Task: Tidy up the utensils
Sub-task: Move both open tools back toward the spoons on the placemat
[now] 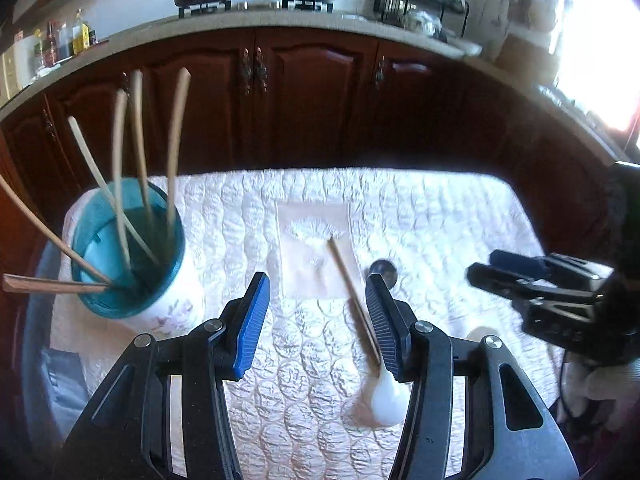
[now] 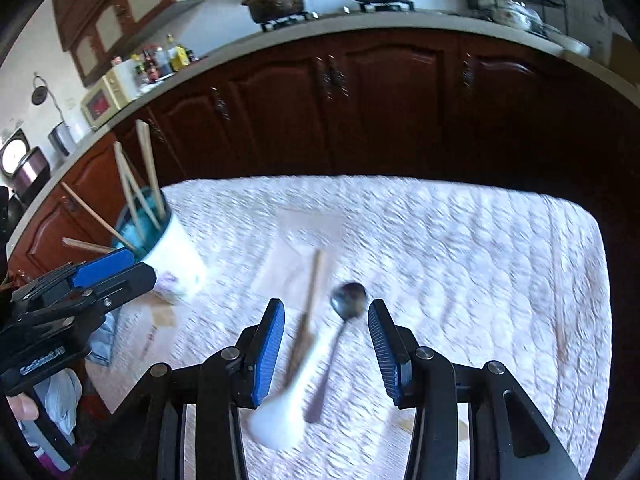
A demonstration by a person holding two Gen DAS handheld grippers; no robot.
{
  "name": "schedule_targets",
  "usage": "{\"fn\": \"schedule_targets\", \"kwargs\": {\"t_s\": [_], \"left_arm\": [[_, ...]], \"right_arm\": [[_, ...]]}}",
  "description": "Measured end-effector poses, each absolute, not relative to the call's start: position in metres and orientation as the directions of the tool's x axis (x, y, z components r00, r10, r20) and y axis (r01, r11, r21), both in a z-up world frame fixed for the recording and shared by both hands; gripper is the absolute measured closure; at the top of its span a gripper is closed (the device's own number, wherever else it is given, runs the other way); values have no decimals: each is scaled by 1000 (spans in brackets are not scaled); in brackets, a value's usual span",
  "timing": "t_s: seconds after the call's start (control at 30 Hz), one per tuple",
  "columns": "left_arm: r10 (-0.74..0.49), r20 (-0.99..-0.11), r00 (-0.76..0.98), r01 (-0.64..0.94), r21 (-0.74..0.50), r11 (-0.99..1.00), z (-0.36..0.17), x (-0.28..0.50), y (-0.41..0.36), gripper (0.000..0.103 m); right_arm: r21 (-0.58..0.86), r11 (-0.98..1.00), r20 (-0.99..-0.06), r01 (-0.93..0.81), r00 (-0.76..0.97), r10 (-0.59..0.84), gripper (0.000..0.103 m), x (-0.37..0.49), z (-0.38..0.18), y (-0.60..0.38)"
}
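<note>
Left wrist view: the left gripper is seen over a white quilted cloth, its blue-padded jaws spread wide with nothing clamped between them. A wooden chopstick lies on the cloth between the jaws, close to the right pad, and a white spoon lies at its near end. The bowl of a metal spoon is partly hidden behind the right finger. At the far left a teal-lined cup stands on the cloth, with several chopsticks leaning inside it. The right gripper is seen at the right edge.

From the right wrist view, the right gripper is held over the same cloth, its jaws moderately apart and empty. Between them, on the cloth, lie the metal spoon, the white spoon and the chopstick; through the blur they appear to touch or overlap. The cup stands at the far left, with the left gripper just near it.
</note>
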State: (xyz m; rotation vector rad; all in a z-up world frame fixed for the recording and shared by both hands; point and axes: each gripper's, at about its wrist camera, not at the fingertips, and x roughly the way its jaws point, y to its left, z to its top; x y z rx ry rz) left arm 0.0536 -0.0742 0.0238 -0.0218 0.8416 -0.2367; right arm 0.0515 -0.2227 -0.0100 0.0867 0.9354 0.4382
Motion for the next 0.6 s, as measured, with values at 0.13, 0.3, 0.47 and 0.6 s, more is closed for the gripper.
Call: {"fn": "schedule_targets", "kwargs": {"t_s": [0.13,0.3,0.47,0.6], "left_arm": [[-215,-762,611,204,-112,973,5,58,-82,54],[-244,-786,568,206,-151,967,-14,61,-81,54],[-285,-814,506,200,-211,957,-30,67,-78,54],[-291,-829,477,202,-218,955,-42,68,-78,54]], "right_arm": [[258,919,-776,-297,503,380,61,48,-27,-236],[276,925,-796,-262,476,373,61,52,-50,-245],[322,914,-808,-246,432,401,61,59,-71,-244],[380,892,-806,-244,385,449,71,71,-86,-235]]}}
